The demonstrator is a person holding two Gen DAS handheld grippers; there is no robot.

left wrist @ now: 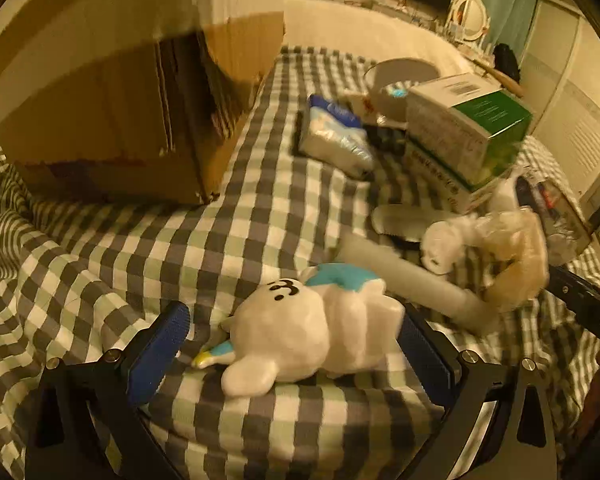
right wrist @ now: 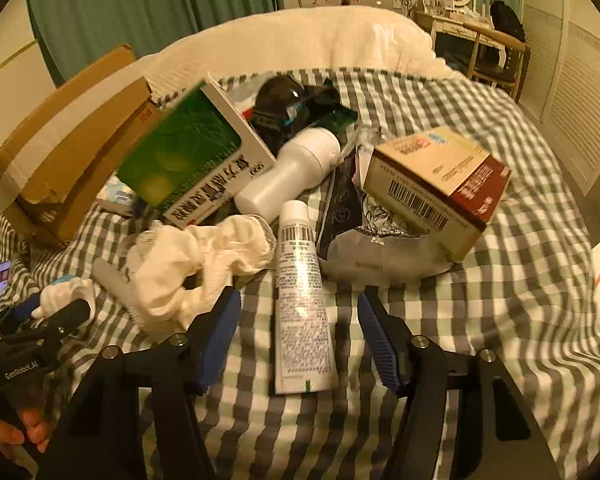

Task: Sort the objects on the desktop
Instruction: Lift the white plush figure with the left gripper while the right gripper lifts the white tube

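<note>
A white plush toy (left wrist: 300,332) with a teal patch lies on the checked cloth between the fingers of my left gripper (left wrist: 296,340), which is open around it; the right pad is hidden behind the toy. In the right wrist view a white tube (right wrist: 302,300) lies lengthwise between the open fingers of my right gripper (right wrist: 300,316), apart from both pads. The left gripper (right wrist: 44,316) and the toy (right wrist: 66,294) show at the lower left there.
A cardboard box (left wrist: 132,92) stands at the left. Green-and-white medicine boxes (left wrist: 464,132), a tissue pack (left wrist: 332,136), a white bottle (right wrist: 292,168), crumpled white cloth (right wrist: 196,268), a brown-and-cream box (right wrist: 440,188) and a foil bag (right wrist: 364,240) crowd the checked cloth (right wrist: 500,300).
</note>
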